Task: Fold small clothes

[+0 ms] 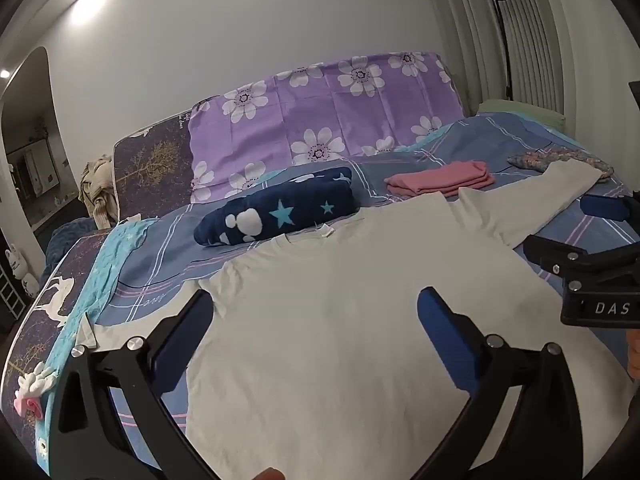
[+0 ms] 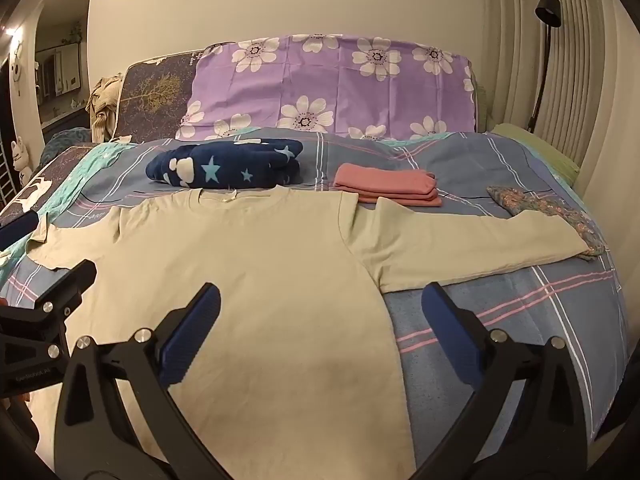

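A cream long-sleeved shirt [image 1: 340,320] lies flat on the bed, neck away from me, both sleeves spread out; it also shows in the right wrist view [image 2: 260,280]. My left gripper [image 1: 316,300] is open and empty, hovering over the shirt's left body. My right gripper [image 2: 320,296] is open and empty over the shirt's right edge, below the right sleeve [image 2: 480,240]. The right gripper shows at the right edge of the left wrist view [image 1: 584,240]; the left gripper's body sits at the left edge of the right wrist view.
A folded pink garment [image 2: 388,188] and a folded navy star-print garment [image 2: 228,166] lie beyond the shirt. A floral cloth [image 2: 560,212] lies under the right cuff. Purple flowered pillows [image 2: 332,88] stand at the back. A black lamp [image 2: 548,8] stands at the right.
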`<state>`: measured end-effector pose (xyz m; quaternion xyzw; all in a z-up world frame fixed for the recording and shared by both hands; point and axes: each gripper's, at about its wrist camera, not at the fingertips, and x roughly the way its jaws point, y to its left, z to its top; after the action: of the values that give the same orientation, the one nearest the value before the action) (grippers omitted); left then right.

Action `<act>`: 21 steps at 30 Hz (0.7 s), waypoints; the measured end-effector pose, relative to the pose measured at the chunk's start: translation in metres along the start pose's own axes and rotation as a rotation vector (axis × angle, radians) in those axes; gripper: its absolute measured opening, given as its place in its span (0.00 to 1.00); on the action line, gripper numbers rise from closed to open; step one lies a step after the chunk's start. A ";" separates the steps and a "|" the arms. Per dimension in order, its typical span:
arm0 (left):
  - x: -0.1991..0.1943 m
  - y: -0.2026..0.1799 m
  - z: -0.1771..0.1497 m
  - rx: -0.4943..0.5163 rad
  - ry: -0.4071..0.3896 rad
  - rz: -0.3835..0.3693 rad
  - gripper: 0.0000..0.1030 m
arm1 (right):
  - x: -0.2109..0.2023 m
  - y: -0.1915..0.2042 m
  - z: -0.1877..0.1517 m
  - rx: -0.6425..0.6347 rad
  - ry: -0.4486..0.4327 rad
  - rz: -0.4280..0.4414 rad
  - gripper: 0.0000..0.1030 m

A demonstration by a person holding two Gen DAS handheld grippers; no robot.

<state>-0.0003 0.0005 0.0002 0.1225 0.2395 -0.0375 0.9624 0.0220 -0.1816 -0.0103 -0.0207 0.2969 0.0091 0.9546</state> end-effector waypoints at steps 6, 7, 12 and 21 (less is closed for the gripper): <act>-0.002 -0.003 -0.008 0.010 0.002 -0.009 0.99 | 0.001 0.000 -0.001 0.002 0.006 0.008 0.98; -0.003 -0.002 -0.009 0.006 0.004 -0.012 0.99 | 0.002 -0.003 -0.002 0.002 0.009 0.008 0.98; 0.005 -0.002 -0.006 0.007 0.033 -0.020 0.99 | 0.004 0.001 -0.003 -0.003 0.015 0.003 0.98; 0.003 -0.001 -0.006 0.003 0.033 -0.015 0.99 | 0.004 0.003 -0.007 -0.013 0.022 -0.001 0.98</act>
<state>-0.0011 0.0009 -0.0066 0.1227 0.2563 -0.0432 0.9578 0.0216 -0.1788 -0.0183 -0.0271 0.3075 0.0100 0.9511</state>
